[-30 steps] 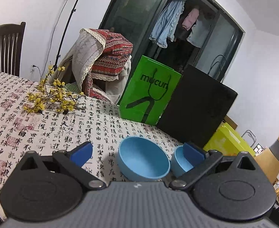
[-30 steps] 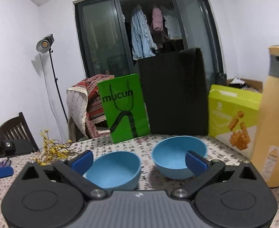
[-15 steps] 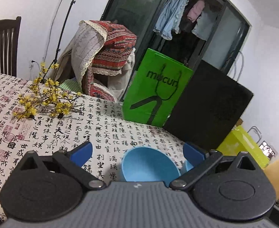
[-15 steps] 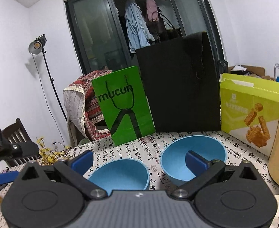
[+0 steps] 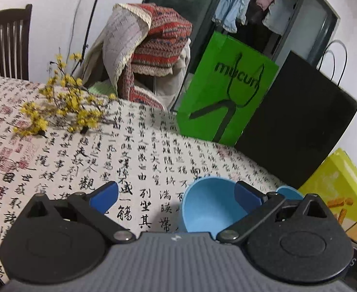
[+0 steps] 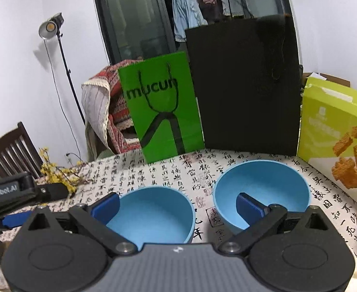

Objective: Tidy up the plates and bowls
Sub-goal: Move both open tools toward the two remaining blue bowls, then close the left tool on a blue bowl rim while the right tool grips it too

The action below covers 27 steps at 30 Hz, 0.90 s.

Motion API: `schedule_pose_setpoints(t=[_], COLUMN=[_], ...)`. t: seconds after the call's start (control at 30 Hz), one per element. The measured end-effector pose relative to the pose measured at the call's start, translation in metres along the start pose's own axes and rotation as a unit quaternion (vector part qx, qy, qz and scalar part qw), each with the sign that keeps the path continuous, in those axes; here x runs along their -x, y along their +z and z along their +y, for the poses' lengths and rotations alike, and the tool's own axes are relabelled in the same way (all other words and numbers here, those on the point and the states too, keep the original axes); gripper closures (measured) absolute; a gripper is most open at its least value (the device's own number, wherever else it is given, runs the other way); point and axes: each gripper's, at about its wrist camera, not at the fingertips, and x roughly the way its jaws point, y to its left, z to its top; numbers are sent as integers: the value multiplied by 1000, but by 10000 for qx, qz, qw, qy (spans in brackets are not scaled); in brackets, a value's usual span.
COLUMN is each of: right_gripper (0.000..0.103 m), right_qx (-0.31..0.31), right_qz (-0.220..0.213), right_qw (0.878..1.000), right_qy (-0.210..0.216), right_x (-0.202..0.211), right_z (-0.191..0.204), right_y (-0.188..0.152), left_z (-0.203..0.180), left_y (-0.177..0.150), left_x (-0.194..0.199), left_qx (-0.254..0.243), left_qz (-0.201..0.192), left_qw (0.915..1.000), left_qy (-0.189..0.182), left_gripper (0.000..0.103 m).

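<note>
Left gripper (image 5: 176,193) spread wide, empty, low over the counter (image 5: 139,155), its right finger in front of the near blue bowl (image 5: 208,206). Right gripper (image 6: 177,203) likewise spread, holding nothing, near blue bowl between its fingers, second blue bowl (image 6: 265,185) just beside, behind the right finger.
</note>
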Motion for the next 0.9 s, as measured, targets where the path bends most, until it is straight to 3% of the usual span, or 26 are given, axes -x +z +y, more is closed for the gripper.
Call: schedule_pose_setpoints(t=[0.17, 0.3, 0.43, 0.5, 0.6, 0.9], right_gripper=[12, 26, 33, 47, 56, 64], right_qx=[-187, -206, -201, -200, -167, -112], right_qz=[123, 181, 193, 252, 341, 446], right_qw=[9997, 9996, 9996, 9995, 9993, 9989], right_qy=[53, 95, 49, 15, -32, -111], right_x=[-17, -25, -28, -31, -37, -47], right_z=[-8, -8, -7, -6, -5, -6], right_y=[-12, -19, -23, -25, -29, -34], left_z=[1, -1, -4, -6, -10, -15], left_y=[-9, -12, -16, -18, -21, -26], left_x=[-21, -28, -32, -33, -37, -45], left_qx=[-52, -99, -161, -208, -328, -485], left_qz=[210, 252, 303, 286, 311, 492], left_qw=[9998, 9996, 9993, 9993, 9989, 9973], left_qy=[-21, -71, -112, -119, -98, -247], left_gripper=[0, 0, 0, 0, 6, 34])
